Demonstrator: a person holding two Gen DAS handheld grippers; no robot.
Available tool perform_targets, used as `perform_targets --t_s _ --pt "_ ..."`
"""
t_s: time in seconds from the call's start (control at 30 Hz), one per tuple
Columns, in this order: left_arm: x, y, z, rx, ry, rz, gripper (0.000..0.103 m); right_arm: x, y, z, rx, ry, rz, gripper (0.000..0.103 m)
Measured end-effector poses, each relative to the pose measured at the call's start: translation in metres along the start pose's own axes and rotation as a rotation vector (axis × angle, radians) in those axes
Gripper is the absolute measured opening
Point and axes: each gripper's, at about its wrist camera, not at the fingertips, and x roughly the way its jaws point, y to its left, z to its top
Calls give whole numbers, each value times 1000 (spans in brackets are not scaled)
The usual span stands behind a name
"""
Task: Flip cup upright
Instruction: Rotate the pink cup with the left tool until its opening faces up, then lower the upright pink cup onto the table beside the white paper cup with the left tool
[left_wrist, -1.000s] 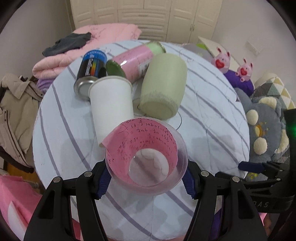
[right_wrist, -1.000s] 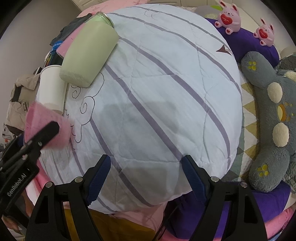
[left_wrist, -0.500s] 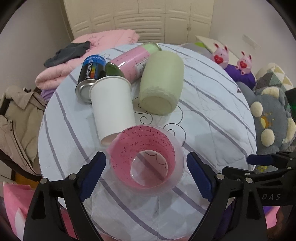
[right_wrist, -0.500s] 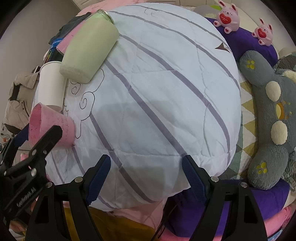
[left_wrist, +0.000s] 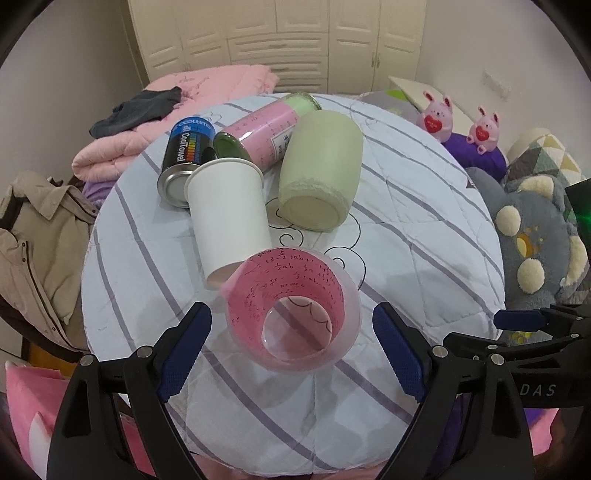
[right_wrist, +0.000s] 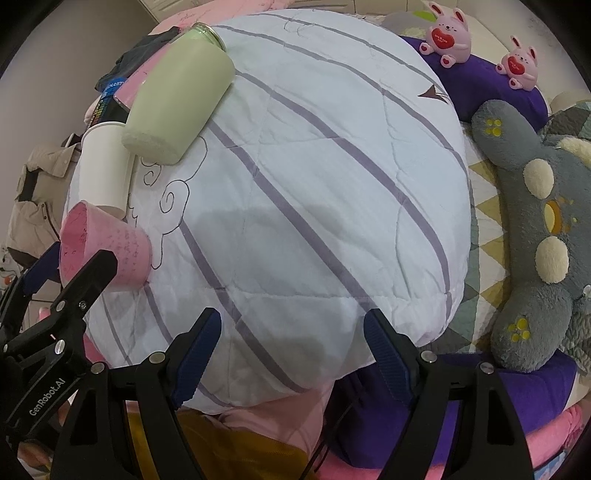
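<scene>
left claw (left_wrist: 291, 334) standing open, blue pads well apart, flanking clear cup with pink paper lining (left_wrist: 293, 310) without touching it. cup sitting upright on striped quilt (left_wrist: 406, 229), mouth facing camera. white paper cup (left_wrist: 231, 221) lying on side just behind it; green jar (left_wrist: 319, 173), pink bottle (left_wrist: 262, 134), black can (left_wrist: 186, 160) lying beyond.

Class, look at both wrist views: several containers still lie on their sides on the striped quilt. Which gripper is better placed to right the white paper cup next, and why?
Left. The left gripper is open beside the upright clear plastic cup with pink paper lining, with the white paper cup just beyond. The right gripper, also open, faces bare striped quilt.
</scene>
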Motion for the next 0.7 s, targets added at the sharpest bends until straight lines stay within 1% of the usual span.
perform_targets --t_s 0.23,0.37,0.7 --pt "-12 4 -8 11 -17 0 91 -7 7 -9 -2 -18 -7 81" --pt "-21 10 -14 22 -34 -2 91 -15 14 -18 -1 -47 -20 81" --pt "-48 40 -27 13 -106 -26 91 -34 43 -40 -20 -124 -32 81"
